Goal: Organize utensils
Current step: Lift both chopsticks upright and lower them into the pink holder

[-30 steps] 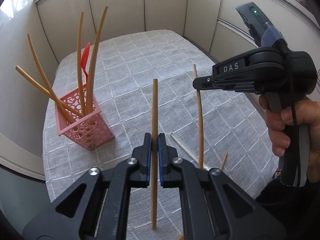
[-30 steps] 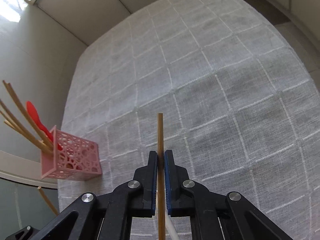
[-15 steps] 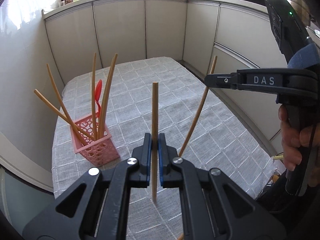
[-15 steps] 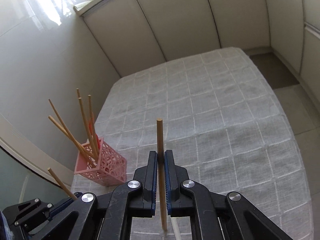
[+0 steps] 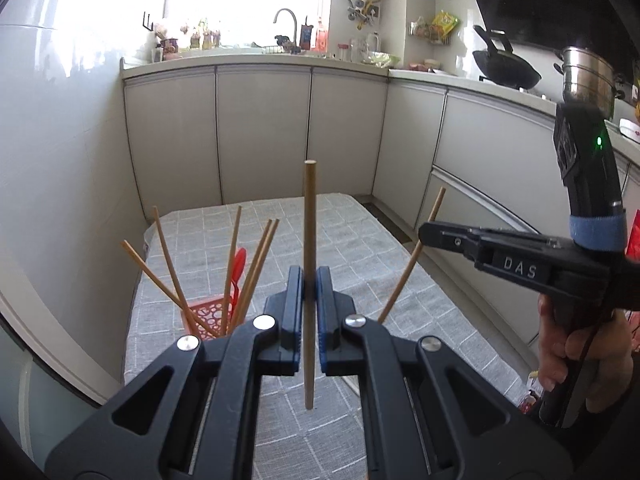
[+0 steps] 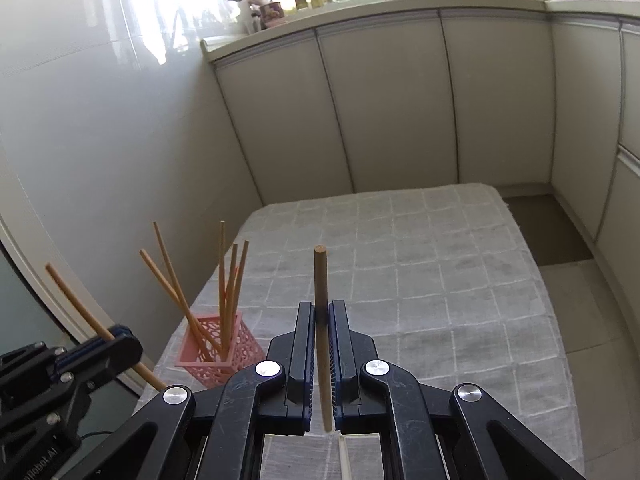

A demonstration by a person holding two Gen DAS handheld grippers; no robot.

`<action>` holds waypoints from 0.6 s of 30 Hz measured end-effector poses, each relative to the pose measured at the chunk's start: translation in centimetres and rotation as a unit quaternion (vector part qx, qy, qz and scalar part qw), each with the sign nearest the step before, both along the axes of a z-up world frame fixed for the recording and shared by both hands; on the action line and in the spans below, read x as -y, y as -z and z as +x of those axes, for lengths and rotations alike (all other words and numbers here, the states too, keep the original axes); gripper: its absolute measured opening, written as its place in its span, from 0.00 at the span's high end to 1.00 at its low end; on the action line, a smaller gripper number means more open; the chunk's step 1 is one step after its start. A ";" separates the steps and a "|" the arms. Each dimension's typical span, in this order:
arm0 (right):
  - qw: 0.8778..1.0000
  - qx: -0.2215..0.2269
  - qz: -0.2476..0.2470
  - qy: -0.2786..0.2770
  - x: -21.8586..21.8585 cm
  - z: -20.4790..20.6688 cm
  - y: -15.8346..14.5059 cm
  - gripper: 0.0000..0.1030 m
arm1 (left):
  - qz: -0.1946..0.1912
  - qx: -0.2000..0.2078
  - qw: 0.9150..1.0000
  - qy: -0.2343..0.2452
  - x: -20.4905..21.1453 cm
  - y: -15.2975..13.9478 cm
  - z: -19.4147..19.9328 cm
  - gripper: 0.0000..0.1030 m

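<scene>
Pale grey kitchen cabinets [image 6: 400, 100] wrap around a table covered in a grey checked linen tablecloth [image 6: 440, 264], with bright window light over the counter behind. On the cloth near its left edge stands a pink perforated plastic utensil basket [image 6: 218, 354], holding several wooden chopsticks [image 6: 222, 280] that lean and fan out of its top. From the left wrist view a red plastic utensil [image 5: 239, 266] also sticks up among them in the same basket.

The left gripper [image 5: 308, 284] is raised above the table, its two black fingers closed tight on a light brown wooden chopstick [image 5: 310, 216] that stands upright between the blue pads, its lower end hanging free below them. The right gripper [image 6: 321, 316] is likewise pinched shut on a second wooden chopstick [image 6: 321, 276], held near vertical with its tip above the fingers. In the left wrist view this second stick appears tilted, crossing the right gripper's black tip, and the person's right hand [image 5: 576, 348] wraps the handle. Both held sticks are in the air, apart from the basket.
</scene>
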State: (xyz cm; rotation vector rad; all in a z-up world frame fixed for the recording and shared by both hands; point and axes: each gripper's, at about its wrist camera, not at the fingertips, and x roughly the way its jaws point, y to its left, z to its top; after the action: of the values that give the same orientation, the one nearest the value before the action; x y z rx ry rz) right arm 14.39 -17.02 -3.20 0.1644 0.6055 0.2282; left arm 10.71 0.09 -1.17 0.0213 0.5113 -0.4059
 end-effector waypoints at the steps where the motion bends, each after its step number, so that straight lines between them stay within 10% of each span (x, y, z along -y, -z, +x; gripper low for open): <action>1: 1.000 0.000 0.002 -0.004 -0.1 0.0 -0.1 0.95 | -0.006 0.008 1.000 -0.006 -0.5 -0.4 0.0 0.93; 18: 0.999 0.011 0.015 -0.028 -1.7 -0.3 -1.2 0.95 | -0.068 0.071 0.986 -0.134 -5.9 0.0 3.7 0.93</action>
State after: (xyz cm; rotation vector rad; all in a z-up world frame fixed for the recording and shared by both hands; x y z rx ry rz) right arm 14.10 -15.30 -1.97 0.1735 0.5847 0.2938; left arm 14.41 5.97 -1.20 -0.1489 0.3394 -0.1742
